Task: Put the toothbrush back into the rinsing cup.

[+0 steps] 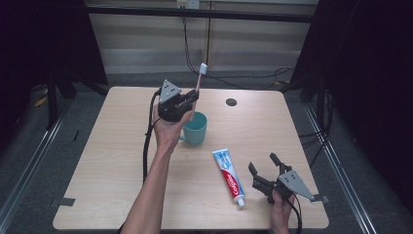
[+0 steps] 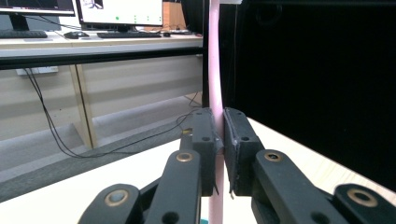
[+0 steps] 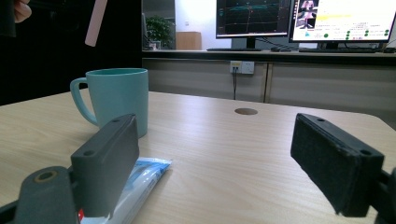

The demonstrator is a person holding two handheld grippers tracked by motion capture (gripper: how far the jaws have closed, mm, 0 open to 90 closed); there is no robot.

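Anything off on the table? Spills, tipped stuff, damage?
Nothing stands out. The mug is upright, the toothpaste lies flat and capped, the left gripper holds the toothbrush above the mug, and the right gripper is open.

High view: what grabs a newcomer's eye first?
The pink toothbrush held aloft in the left tongs, bristle head up, above the teal mug near the table's middle. Next, the toothpaste tube lying flat on the table toward the near edge, cap toward the person. The right tongs gape open just right of it, holding nothing.
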